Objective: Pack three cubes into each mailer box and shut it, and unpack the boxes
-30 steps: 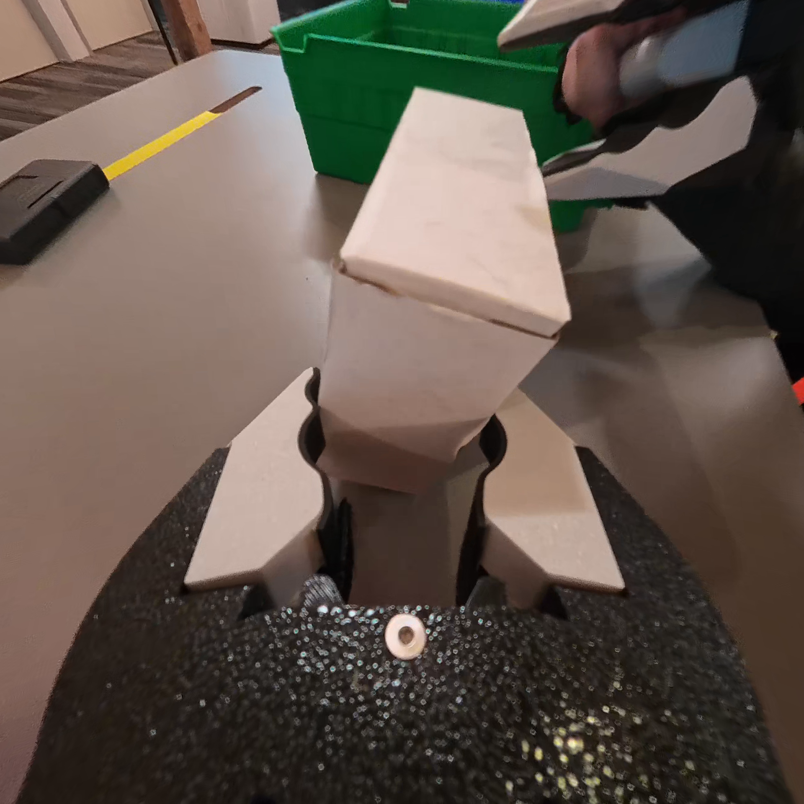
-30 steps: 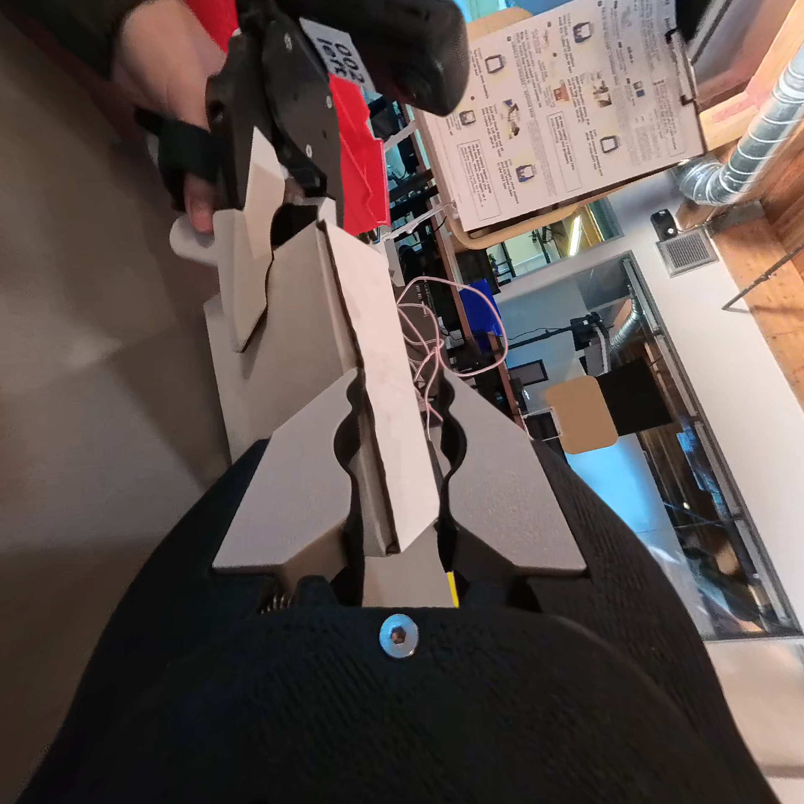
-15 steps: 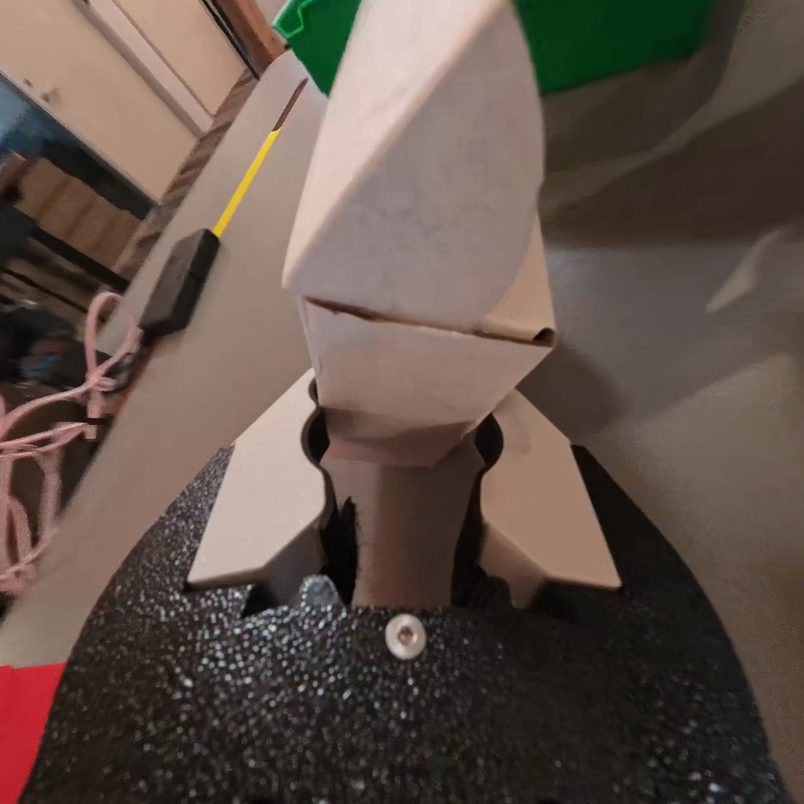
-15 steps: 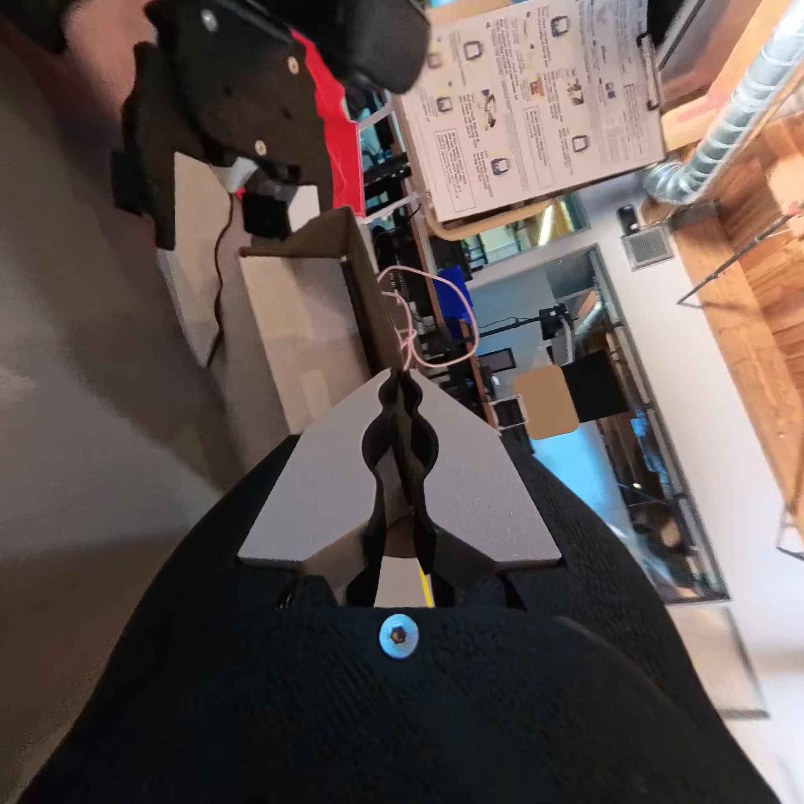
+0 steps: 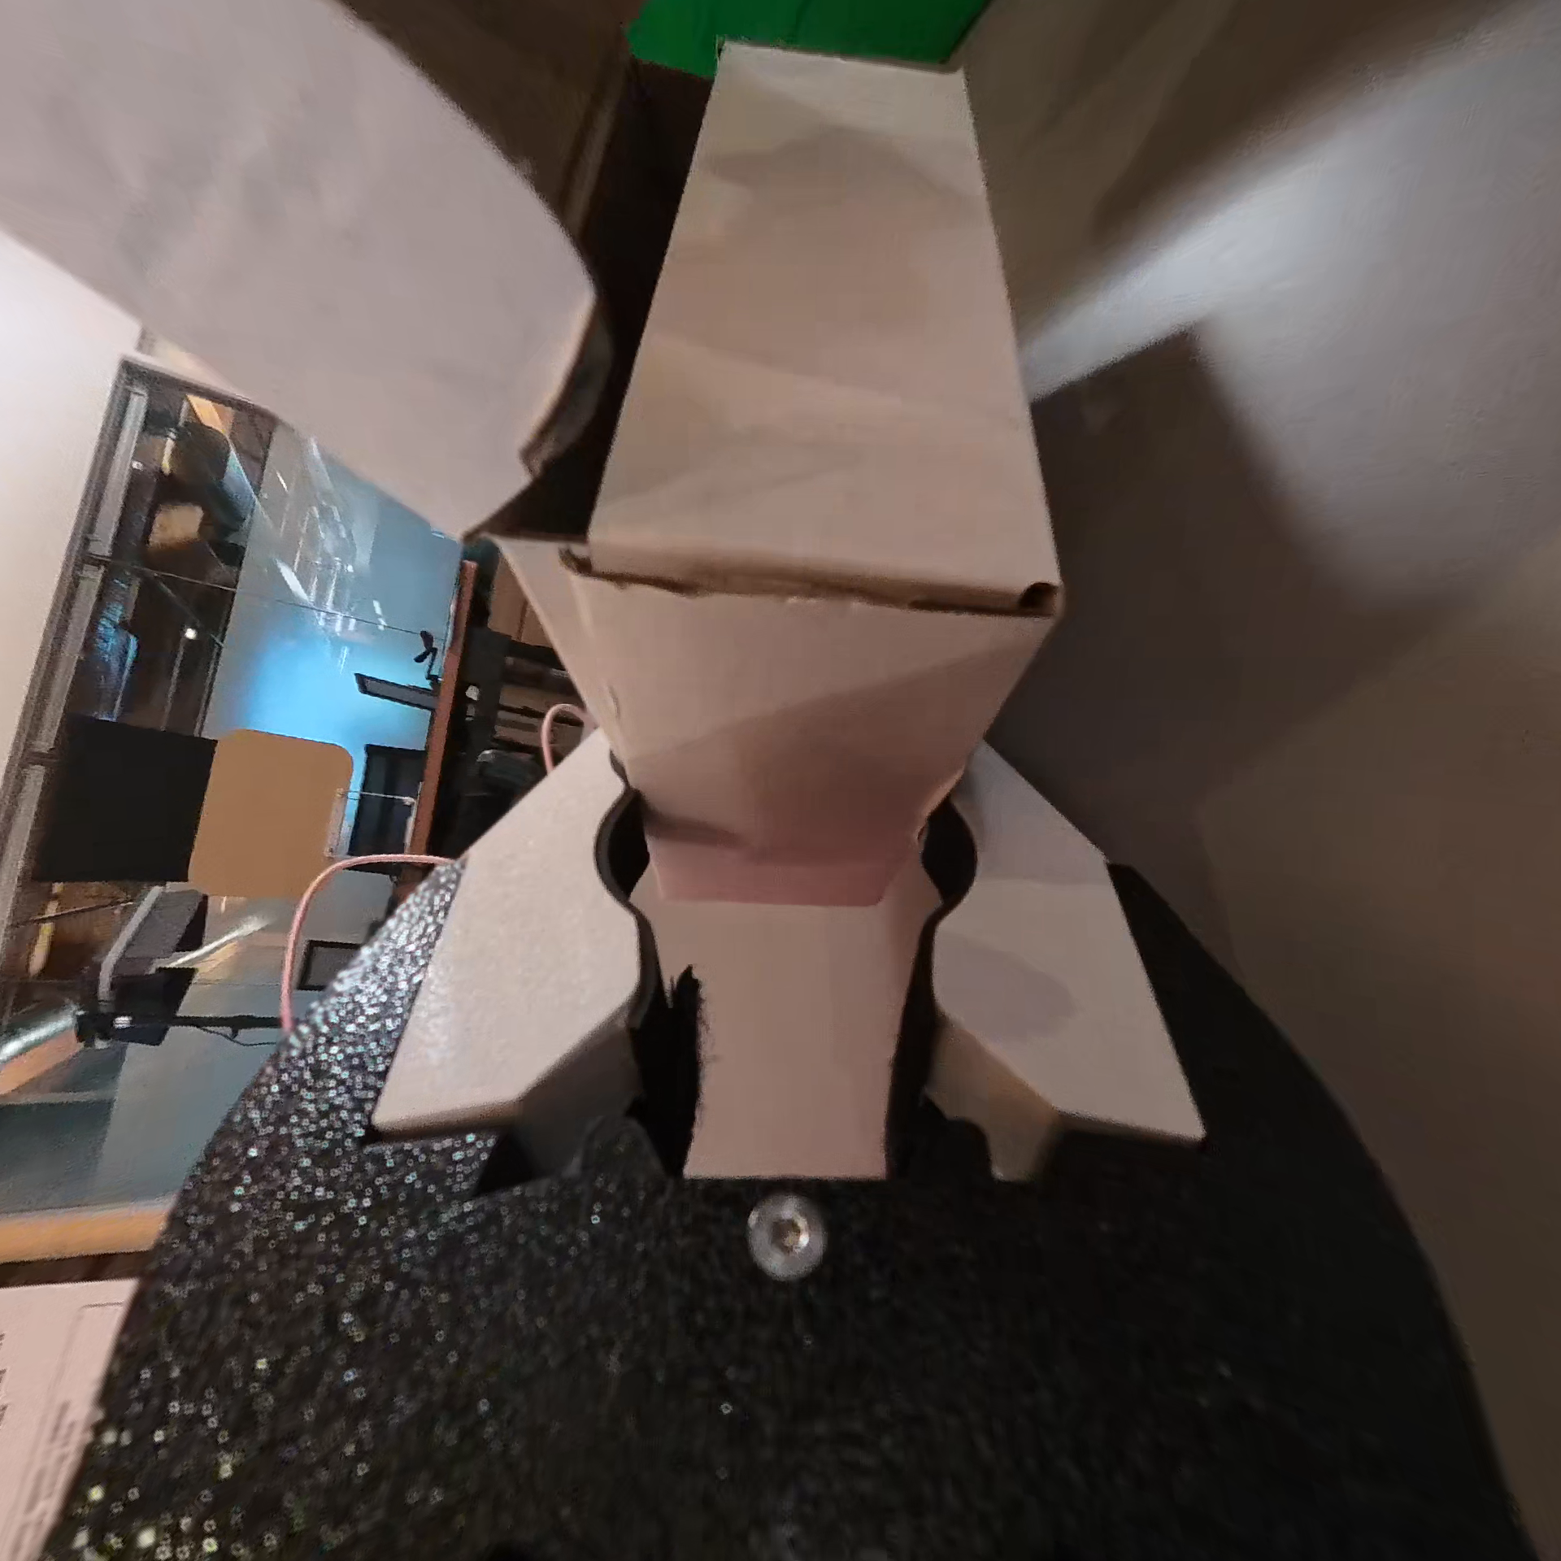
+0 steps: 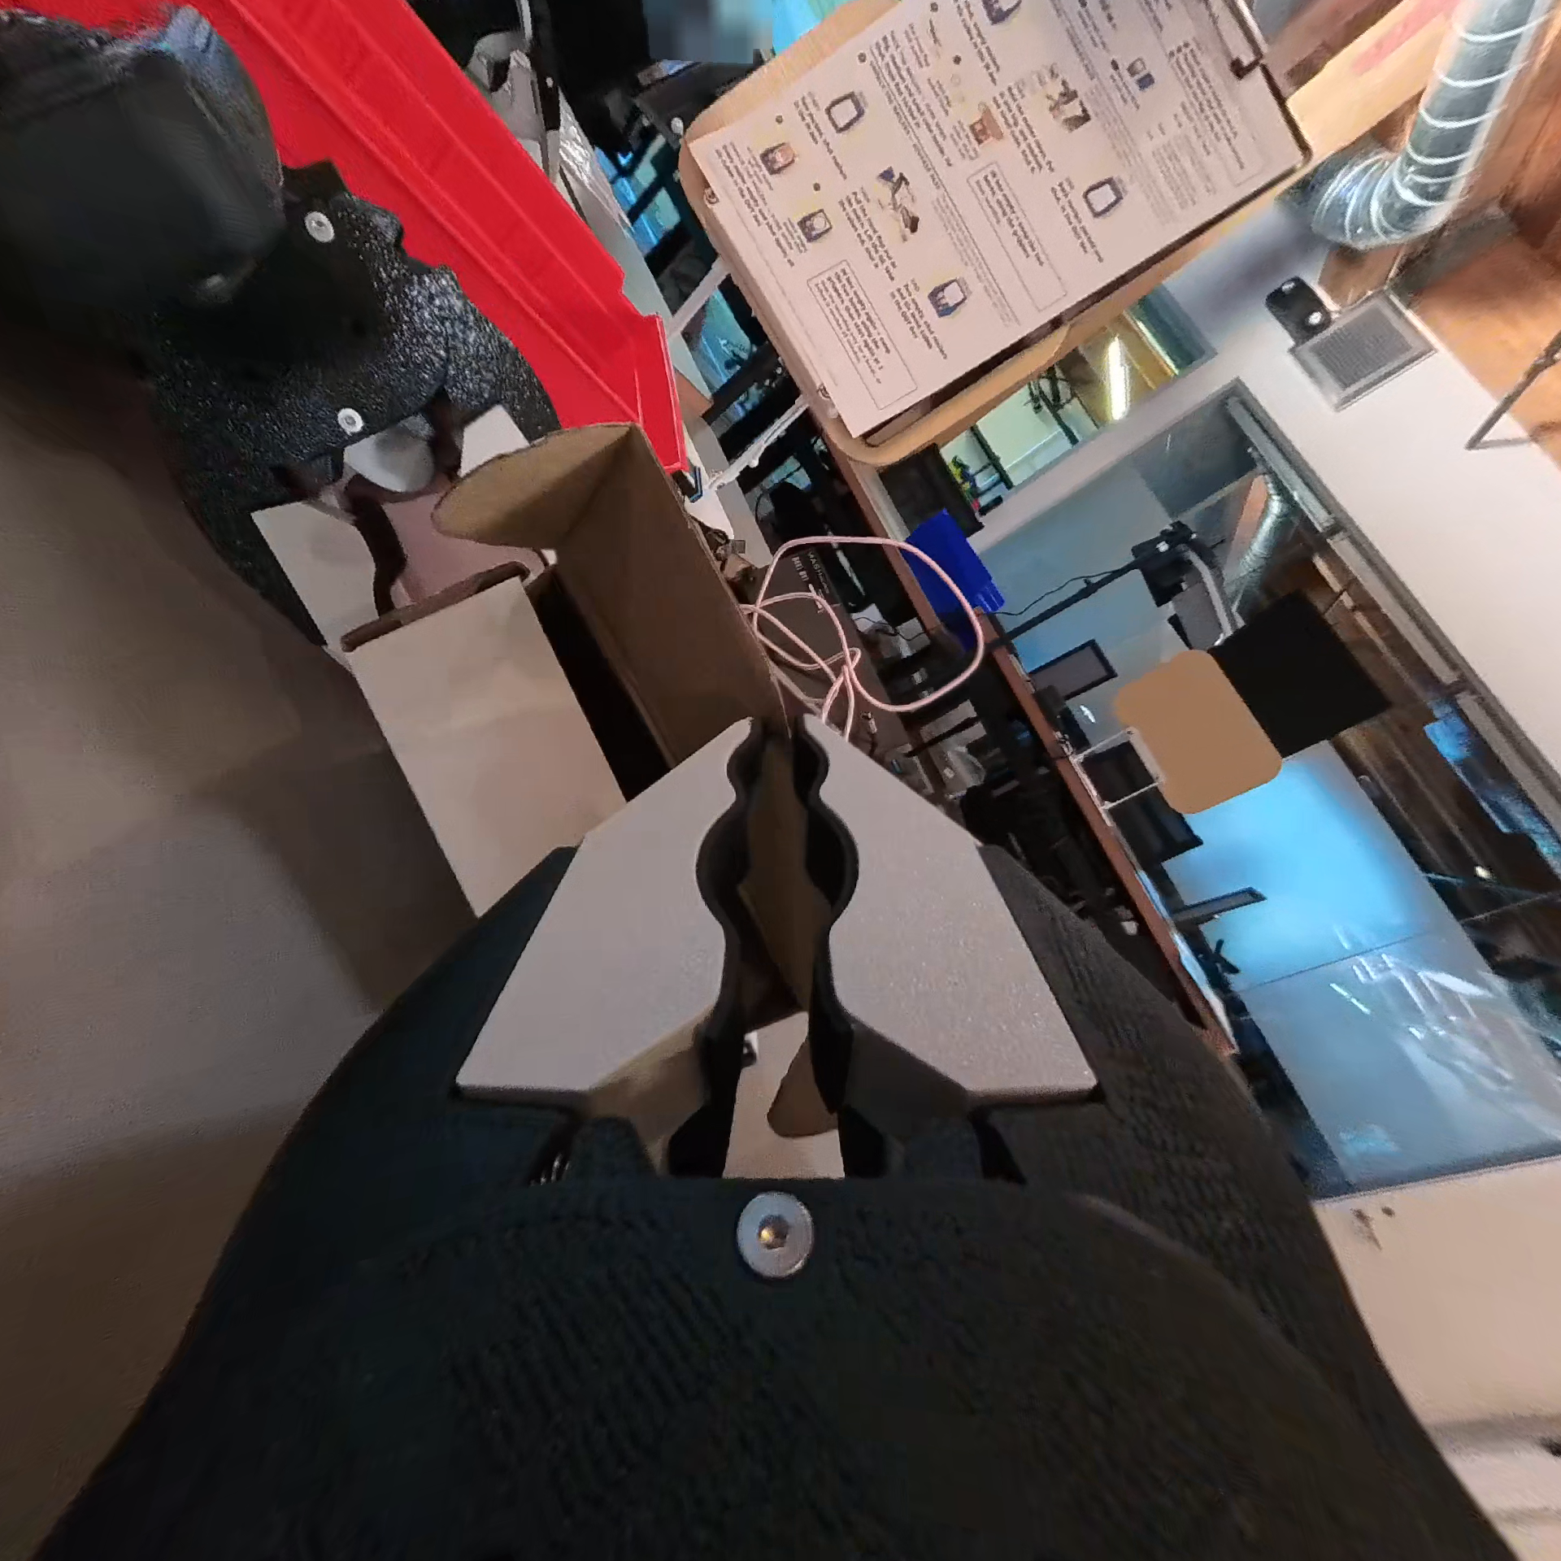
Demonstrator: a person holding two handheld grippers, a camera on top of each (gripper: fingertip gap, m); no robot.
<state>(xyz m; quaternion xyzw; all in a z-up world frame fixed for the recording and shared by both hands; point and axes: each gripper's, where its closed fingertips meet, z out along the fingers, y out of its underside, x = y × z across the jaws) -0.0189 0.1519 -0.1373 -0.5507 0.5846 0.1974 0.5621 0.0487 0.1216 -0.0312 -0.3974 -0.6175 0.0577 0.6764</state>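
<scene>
My left gripper is shut on one end of a white mailer box and holds it tilted above the grey table. The box's lid stands open to the left. In the right wrist view, my right gripper is shut on the edge of that lid, whose brown inside faces me. The white box body lies beside it. The left gripper shows at the box's far end. The inside of the box is dark and I see no cubes.
A green bin stands beyond the box. A red bin stands behind the left gripper. A clipboard with a printed sheet and a pink cable lie past the table's edge. There is about 12 centimeters between the tips of the two grippers.
My right gripper closed on the lid's edge and swung the lid open away from the box body. My left gripper kept its hold and tilted the box over.
</scene>
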